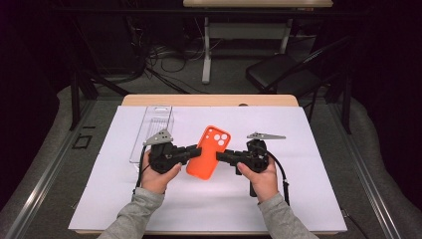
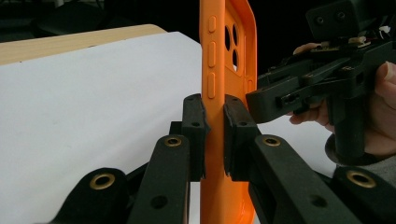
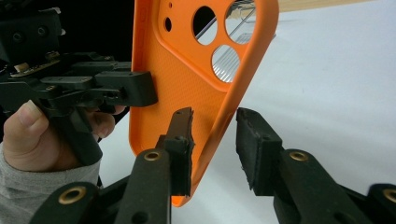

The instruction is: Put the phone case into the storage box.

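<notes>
Hiding orange phone case (image 2: 219,140) edge: left gripper (image 2: 215,135) jaws.

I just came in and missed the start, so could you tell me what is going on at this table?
A person is holding an orange phone case up above the white sheet with two hand-held grippers. The left gripper is clamped on one long edge of the case. The right gripper straddles the opposite edge; its jaws are not yet pressing on it. A clear plastic tray lies behind the left gripper.
</notes>
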{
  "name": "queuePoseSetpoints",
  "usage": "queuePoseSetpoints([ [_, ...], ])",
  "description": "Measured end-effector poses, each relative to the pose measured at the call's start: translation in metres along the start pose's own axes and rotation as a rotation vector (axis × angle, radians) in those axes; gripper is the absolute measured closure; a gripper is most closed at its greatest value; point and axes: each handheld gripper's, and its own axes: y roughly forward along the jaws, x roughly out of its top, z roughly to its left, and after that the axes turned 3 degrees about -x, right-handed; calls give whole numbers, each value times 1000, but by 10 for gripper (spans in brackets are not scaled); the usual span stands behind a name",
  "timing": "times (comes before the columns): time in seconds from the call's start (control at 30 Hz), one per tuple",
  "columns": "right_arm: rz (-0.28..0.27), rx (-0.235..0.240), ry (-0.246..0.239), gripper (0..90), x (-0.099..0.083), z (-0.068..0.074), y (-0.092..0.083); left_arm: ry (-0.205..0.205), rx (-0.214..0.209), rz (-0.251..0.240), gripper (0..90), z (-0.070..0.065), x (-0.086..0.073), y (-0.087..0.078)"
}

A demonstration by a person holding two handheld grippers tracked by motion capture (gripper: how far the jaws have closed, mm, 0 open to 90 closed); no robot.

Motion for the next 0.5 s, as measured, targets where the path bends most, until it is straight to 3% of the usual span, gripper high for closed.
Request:
queuePoseSetpoints([
  [0.5, 4, 20, 55, 751, -3, -3, 1, 3, 0, -1, 814, -2, -1, 2],
])
